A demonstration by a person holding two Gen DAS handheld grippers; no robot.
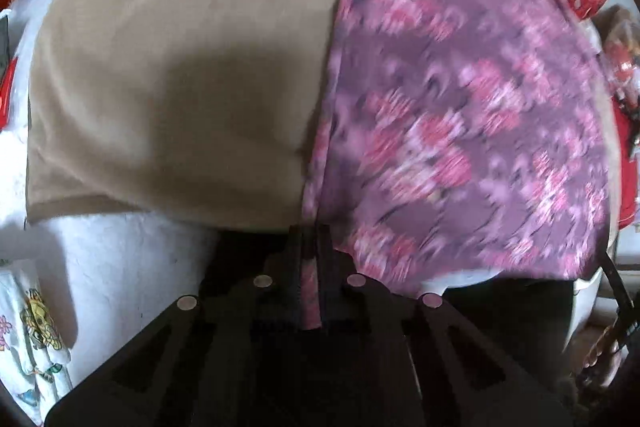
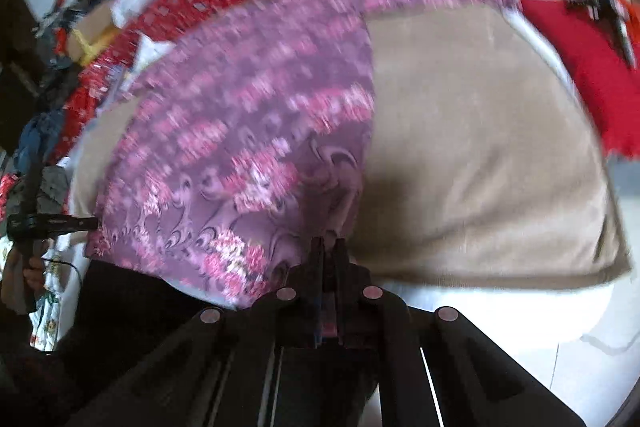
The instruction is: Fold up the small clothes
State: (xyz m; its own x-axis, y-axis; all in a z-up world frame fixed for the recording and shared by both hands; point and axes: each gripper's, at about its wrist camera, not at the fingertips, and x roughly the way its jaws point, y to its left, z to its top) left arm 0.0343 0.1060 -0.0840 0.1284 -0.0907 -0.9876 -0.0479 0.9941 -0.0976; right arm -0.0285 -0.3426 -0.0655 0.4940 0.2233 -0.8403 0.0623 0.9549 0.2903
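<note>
Purple patterned cloth (image 1: 460,99), no legible writing

The left gripper (image 1: 310,239) and right gripper (image 2: 329,247) are black, with round silver screws on top.

The purple flowery cloth (image 1: 460,115) is looking smeared in both views, so its pattern is hard to read; its near edge is hiding between the left gripper (image 1: 311,267) fingers; the tan cloth (image 2: 480,147) is hiding under it.
</note>
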